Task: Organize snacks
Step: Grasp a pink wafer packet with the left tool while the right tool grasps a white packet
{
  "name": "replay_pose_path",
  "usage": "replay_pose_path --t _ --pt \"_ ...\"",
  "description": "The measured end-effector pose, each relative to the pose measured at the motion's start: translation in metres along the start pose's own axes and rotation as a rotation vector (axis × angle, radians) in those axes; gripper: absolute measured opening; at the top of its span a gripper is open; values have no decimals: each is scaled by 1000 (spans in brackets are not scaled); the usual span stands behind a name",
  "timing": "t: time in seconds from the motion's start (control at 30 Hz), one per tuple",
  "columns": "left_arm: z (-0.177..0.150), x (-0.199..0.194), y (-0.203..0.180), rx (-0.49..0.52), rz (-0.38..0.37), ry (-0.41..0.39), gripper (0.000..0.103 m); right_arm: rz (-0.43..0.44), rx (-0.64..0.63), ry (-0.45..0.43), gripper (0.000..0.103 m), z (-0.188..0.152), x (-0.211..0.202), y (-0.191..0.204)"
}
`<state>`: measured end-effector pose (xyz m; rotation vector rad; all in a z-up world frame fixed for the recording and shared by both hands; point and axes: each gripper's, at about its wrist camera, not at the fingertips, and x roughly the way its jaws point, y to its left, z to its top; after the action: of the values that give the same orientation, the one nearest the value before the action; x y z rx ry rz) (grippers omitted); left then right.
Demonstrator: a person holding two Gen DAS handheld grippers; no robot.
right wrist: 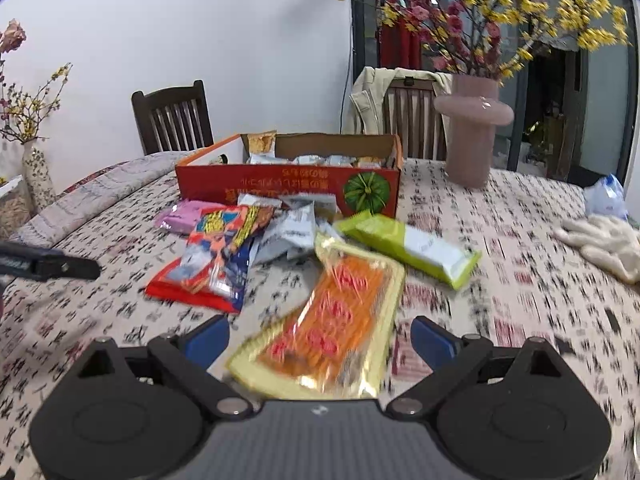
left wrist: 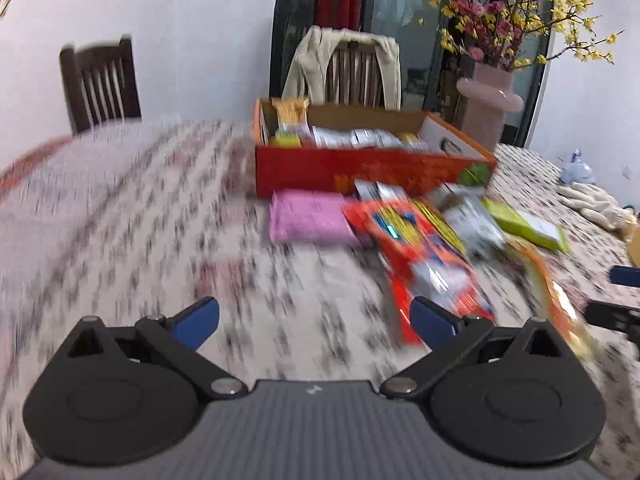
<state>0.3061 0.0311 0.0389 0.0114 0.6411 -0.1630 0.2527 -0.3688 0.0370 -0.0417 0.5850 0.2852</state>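
Left gripper (left wrist: 316, 320): its two blue fingers stand wide apart and hold nothing; it hangs above the patterned tablecloth (left wrist: 140, 220), with the red snack bag just in front of its right finger. This view is blurred.
Right gripper (right wrist: 320, 338): the fingers are spread wide; the gold-edged orange packet (right wrist: 328, 320) lies between them, but I cannot tell if they touch it.
Red cardboard box (right wrist: 288, 188): it is open on the table, beyond the loose snacks, and already has several packets inside, one standing upright at its back left corner.
Loose snacks: they lie in a heap just before the box.
Red snack bag (right wrist: 212, 260): left in the heap, partly over a pink packet (right wrist: 180, 216).
Silver packets (right wrist: 292, 232): in the middle, near the box wall.
Green packet (right wrist: 408, 248): right, lying slanted, near the top of the orange packet.
Pink vase (right wrist: 470, 140): it stands to the right of the box, with red and yellow flowers.
White gloves (right wrist: 600, 244): far right on the cloth.
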Motion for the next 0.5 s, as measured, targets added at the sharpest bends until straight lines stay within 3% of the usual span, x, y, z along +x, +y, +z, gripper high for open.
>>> replay_pose_path --t 0.07,0.2,0.4,0.5 --pt "15 31 6 29 54 6 103 0 -15 -6 97 10 9 2" --pt "43 85 13 42 84 27 103 10 -41 -12 97 25 26 9" --pt "74 126 4 37 17 26 103 7 -88 -24 97 46 45 12" --pt "77 145 -2 55 12 68 103 10 -96 -33 96 60 58 9"
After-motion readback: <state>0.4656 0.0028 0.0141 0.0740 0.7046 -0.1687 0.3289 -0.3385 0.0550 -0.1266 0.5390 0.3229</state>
